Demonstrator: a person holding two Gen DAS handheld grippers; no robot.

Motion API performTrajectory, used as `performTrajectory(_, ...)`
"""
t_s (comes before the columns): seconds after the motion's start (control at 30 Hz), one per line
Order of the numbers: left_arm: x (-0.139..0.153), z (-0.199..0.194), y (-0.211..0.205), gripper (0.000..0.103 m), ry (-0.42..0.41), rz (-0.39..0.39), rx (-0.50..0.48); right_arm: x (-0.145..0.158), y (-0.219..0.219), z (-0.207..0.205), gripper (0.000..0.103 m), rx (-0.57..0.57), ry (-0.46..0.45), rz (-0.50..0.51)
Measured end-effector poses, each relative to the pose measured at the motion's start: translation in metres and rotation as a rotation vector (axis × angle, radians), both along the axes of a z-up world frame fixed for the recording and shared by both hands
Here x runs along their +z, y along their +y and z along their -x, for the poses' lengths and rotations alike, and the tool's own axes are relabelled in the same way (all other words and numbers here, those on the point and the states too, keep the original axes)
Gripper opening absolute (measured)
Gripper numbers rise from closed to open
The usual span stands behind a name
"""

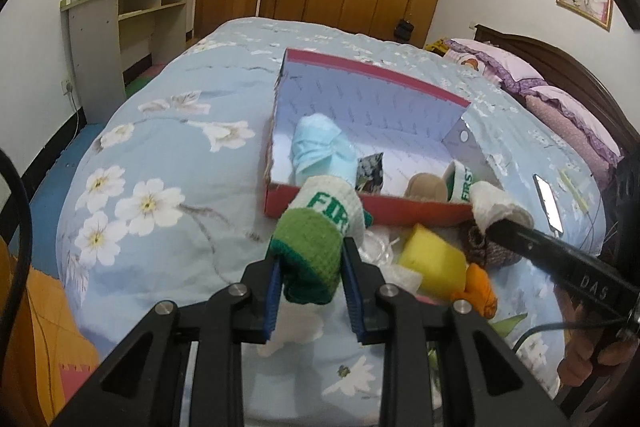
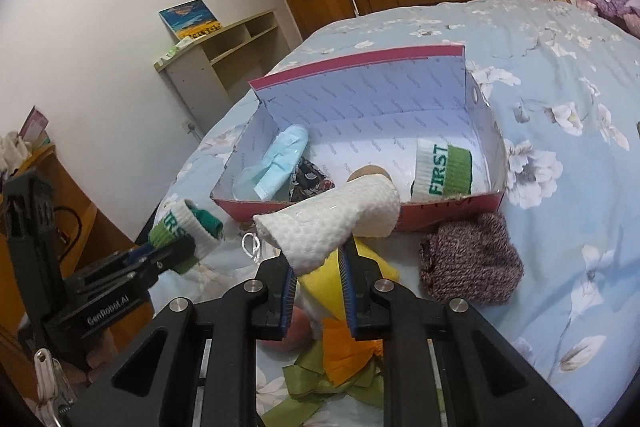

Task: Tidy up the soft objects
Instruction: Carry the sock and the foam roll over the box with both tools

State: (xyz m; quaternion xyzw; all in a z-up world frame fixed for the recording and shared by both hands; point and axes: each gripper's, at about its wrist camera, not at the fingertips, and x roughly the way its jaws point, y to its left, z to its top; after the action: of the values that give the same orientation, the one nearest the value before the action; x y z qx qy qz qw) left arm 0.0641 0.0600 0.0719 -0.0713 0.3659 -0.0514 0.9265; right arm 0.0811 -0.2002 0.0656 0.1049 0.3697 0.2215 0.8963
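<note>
While the left hand-held gripper (image 1: 310,267) pinches a rolled green-and-white sock (image 1: 320,227) between its blue pads, the left wrist view shows a flowered blue bed (image 1: 168,147) spreading wide and bare toward its left edge. Green letters reading "FIR" show on the sock's white band. Beyond it, toward the middle of the bed, sits a red shoebox (image 1: 372,209) with white lining, its far half unfilled. Inside lie a pale blue bundle (image 1: 320,151), a dark patterned pouch (image 1: 370,173), a tan item (image 1: 426,187) and a second sock (image 1: 462,183) lettered "FIRS". At right, the right hand-held gripper (image 1: 496,227), marked "DAS" on its black arm, clamps a white textured cloth roll (image 1: 492,207). Just below the box's near wall lie a yellow sponge (image 1: 434,259), an orange piece (image 1: 478,289) and a brown knit hat (image 1: 492,251).

Seen from the right wrist, that gripper squeezes the cloth roll, which juts up-left in front of the box's near wall. The boxed sock reads "FIRST" in its near right corner. A knit hat rests on the bed just outside that corner, with open quilt to its right. At left, the other gripper, labelled "GenRobot.AI", grips its sock near the bed's edge.
</note>
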Motion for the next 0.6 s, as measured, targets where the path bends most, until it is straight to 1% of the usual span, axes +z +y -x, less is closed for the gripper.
performTrajectory(0.33, 0.021, -0.023, -0.018, 0.029, -0.033, -0.021, -0.032, 0.011, -0.010, -0.010, 0.021, 0.019, -0.039, 0.058)
performTrajectory(0.6, 0.029, -0.043, -0.032, 0.029, -0.039, -0.031, -0.054, 0.022, -0.014, -0.023, 0.021, 0.032, -0.074, 0.105)
